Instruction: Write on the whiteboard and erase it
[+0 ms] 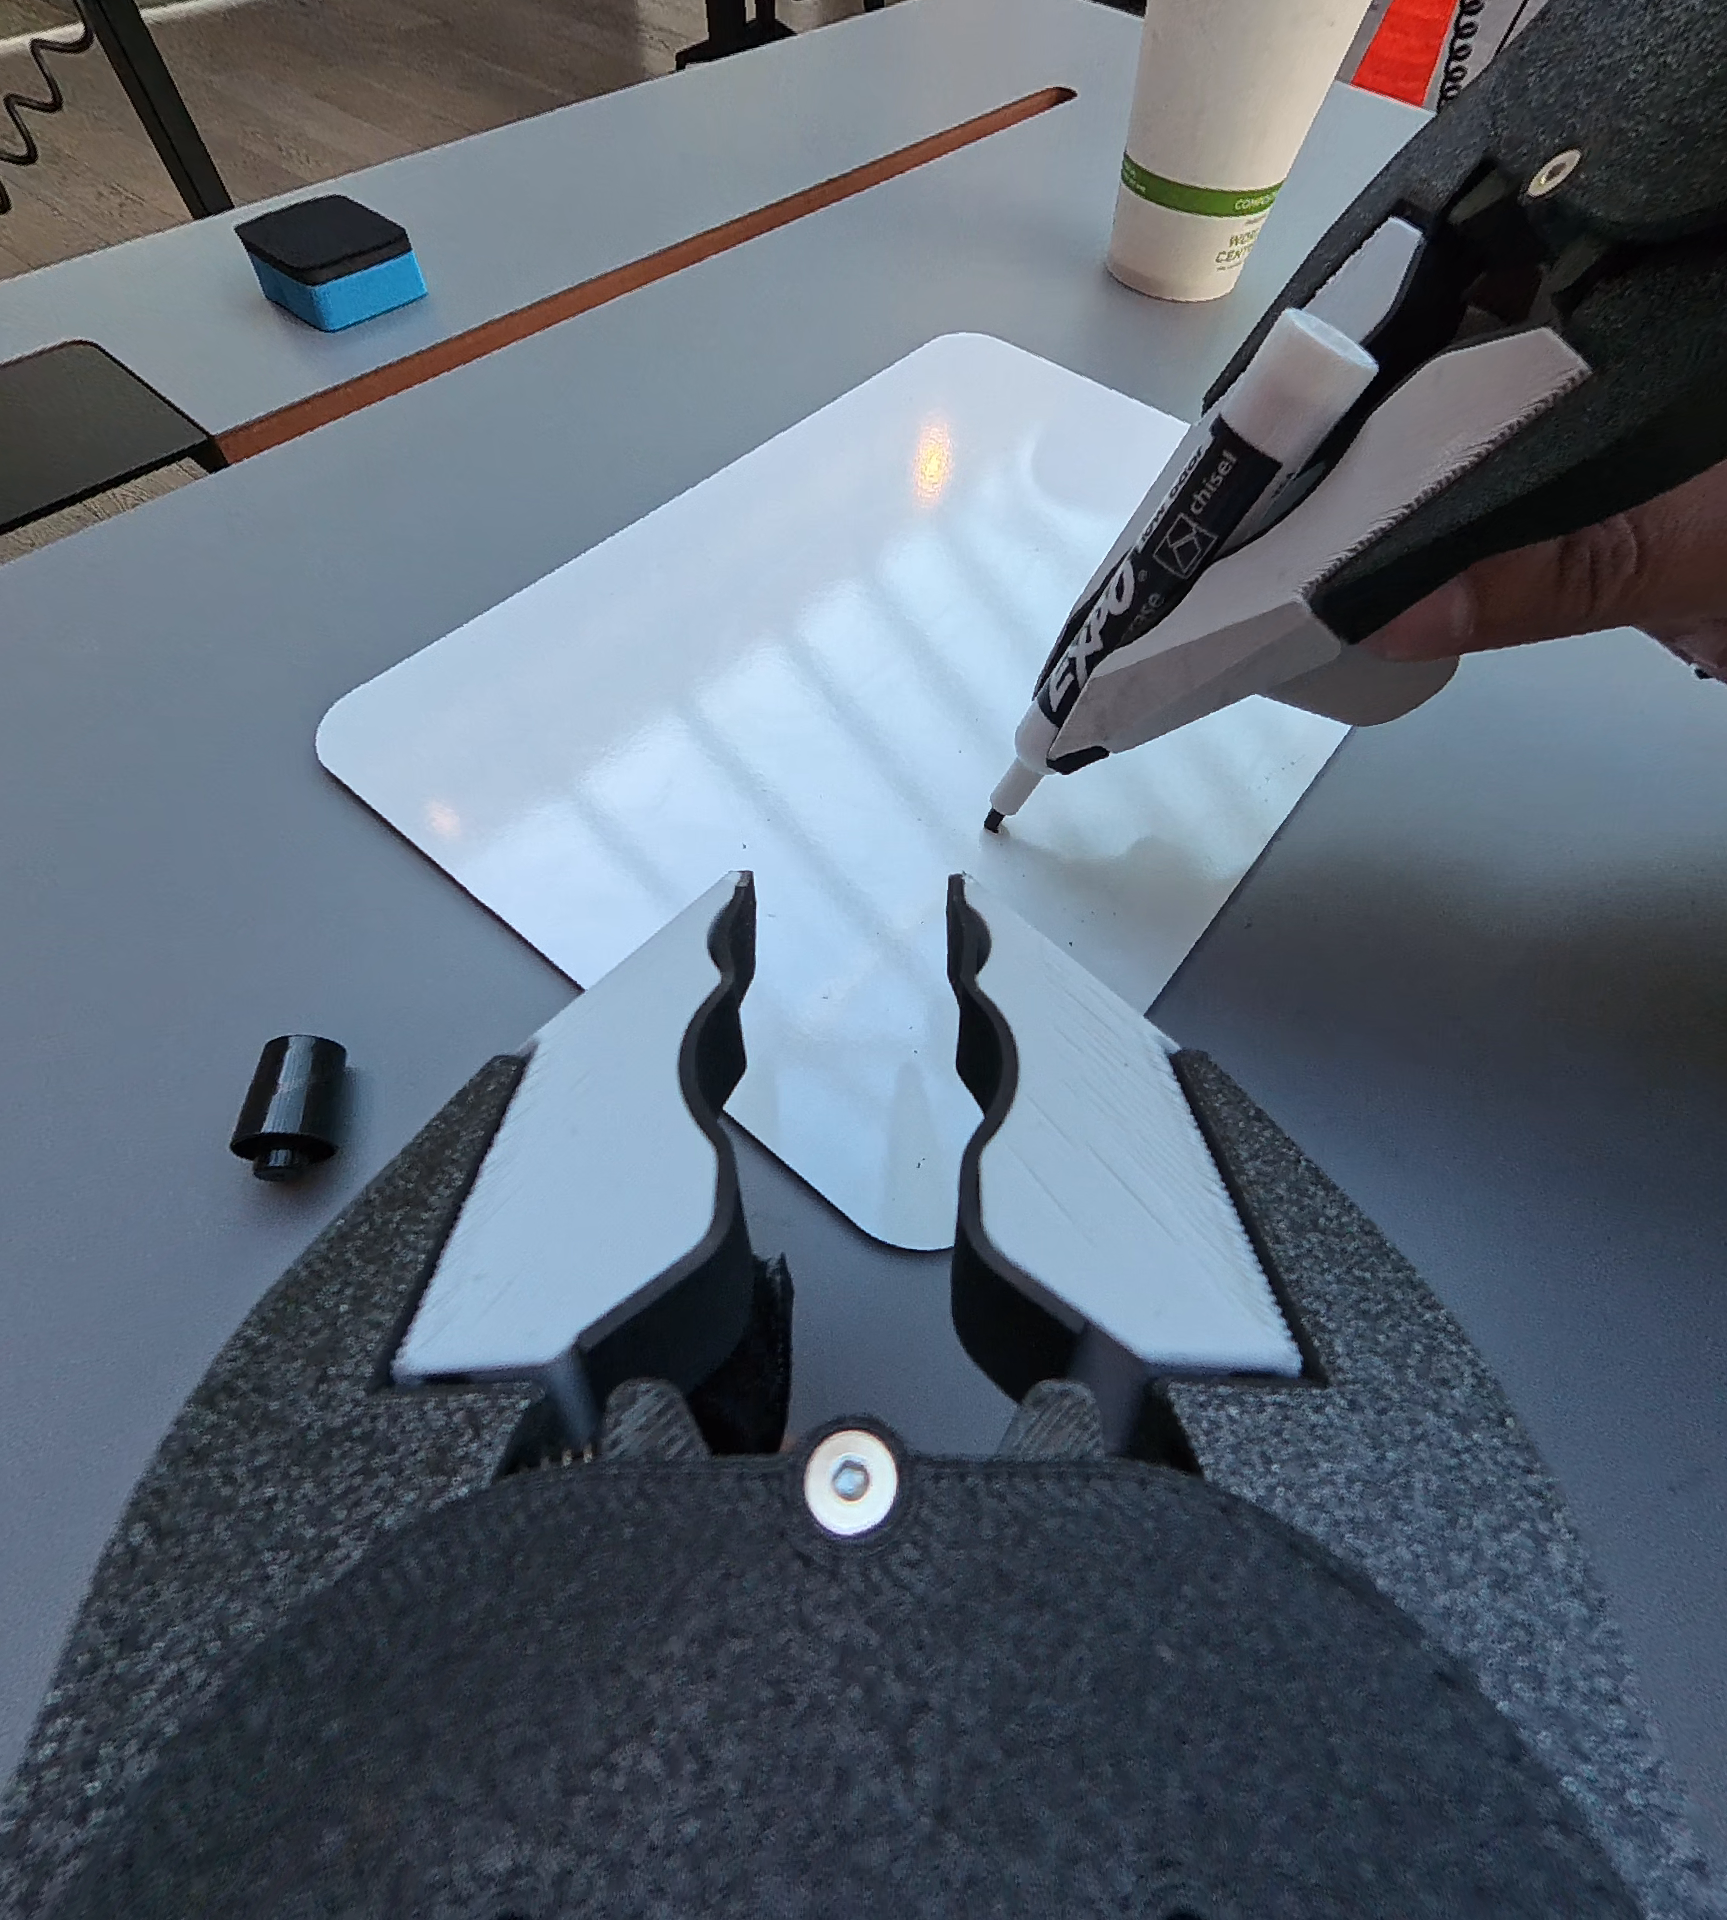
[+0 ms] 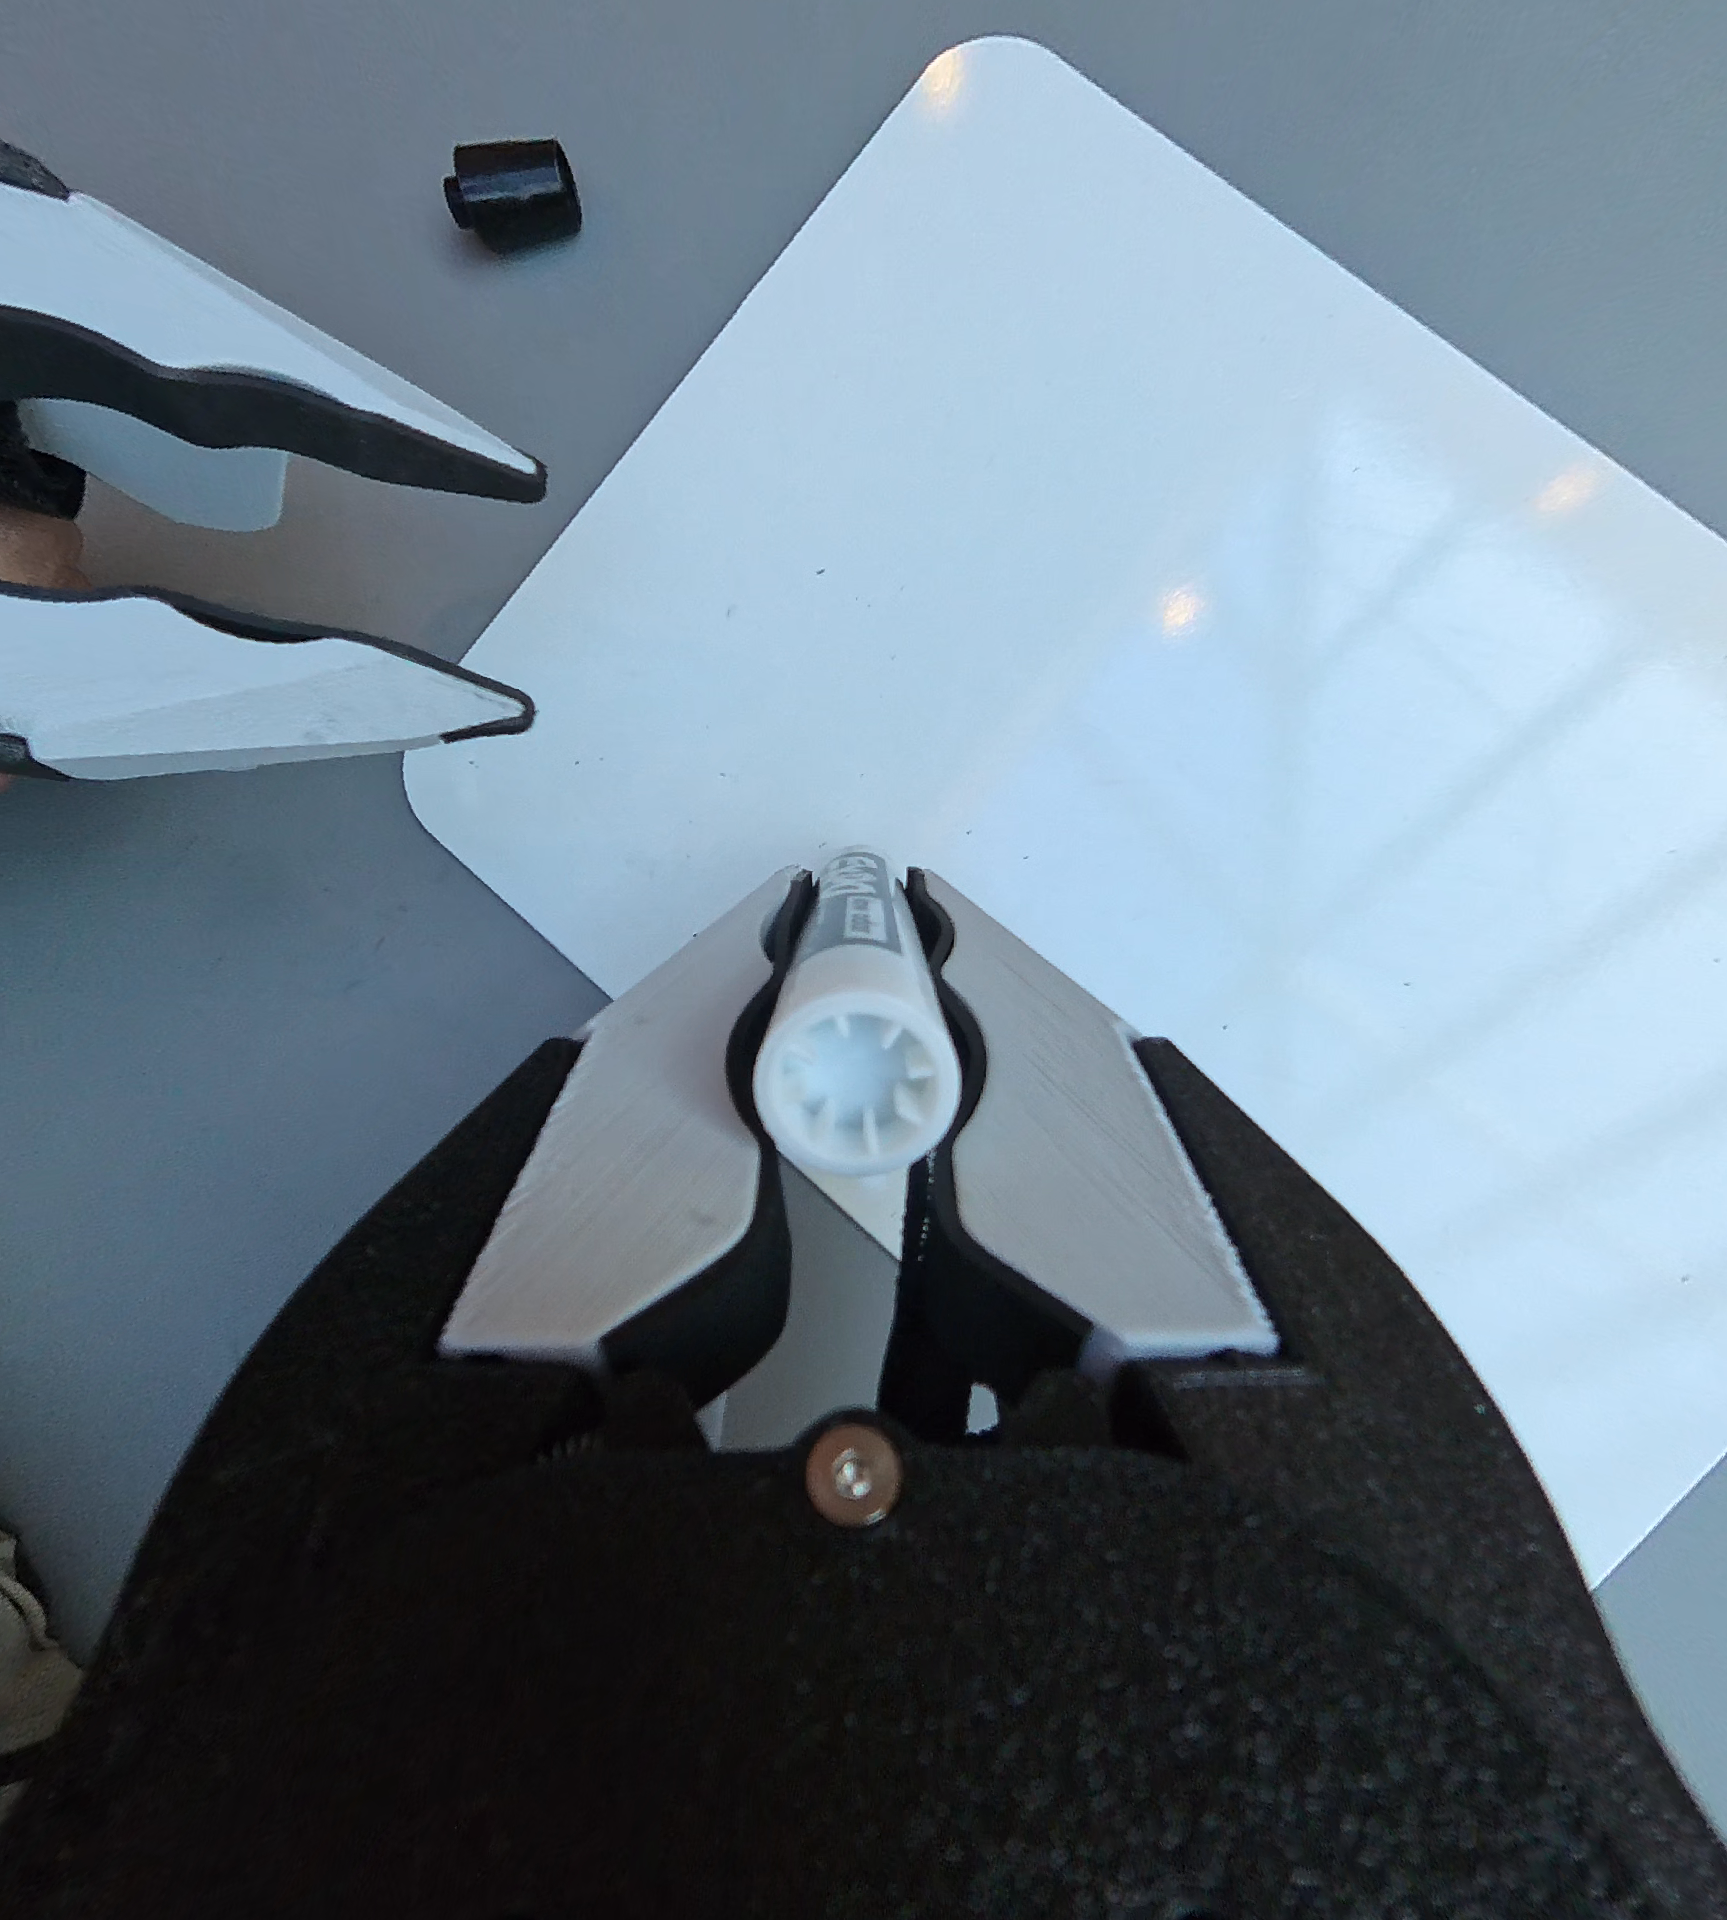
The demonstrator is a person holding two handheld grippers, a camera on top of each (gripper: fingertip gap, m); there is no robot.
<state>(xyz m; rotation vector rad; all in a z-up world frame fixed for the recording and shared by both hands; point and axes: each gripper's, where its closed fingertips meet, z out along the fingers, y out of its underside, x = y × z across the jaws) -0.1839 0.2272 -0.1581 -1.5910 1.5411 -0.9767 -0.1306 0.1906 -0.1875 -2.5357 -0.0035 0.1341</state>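
Note:
A small white board (image 1: pixel 786 675) lies flat on the grey table (image 1: pixel 111 831). My right gripper (image 2: pixel 854 883) is shut on an uncapped white marker (image 2: pixel 864 997). In the left wrist view this marker (image 1: pixel 1139 582) slants down and its black tip touches the board near its right edge. My left gripper (image 1: pixel 851 883) is open and empty, hovering over the board's near corner. It also shows in the right wrist view (image 2: pixel 526 597), at the left. The marker's black cap (image 1: pixel 290 1107) lies on the table left of my left gripper, and shows in the right wrist view (image 2: pixel 514 197).
A blue and black eraser block (image 1: pixel 331 262) sits at the back left beyond a long slot (image 1: pixel 630 270) in the table. A white paper cup (image 1: pixel 1223 145) stands at the back right. A person's hand (image 1: pixel 1617 582) holds the right gripper.

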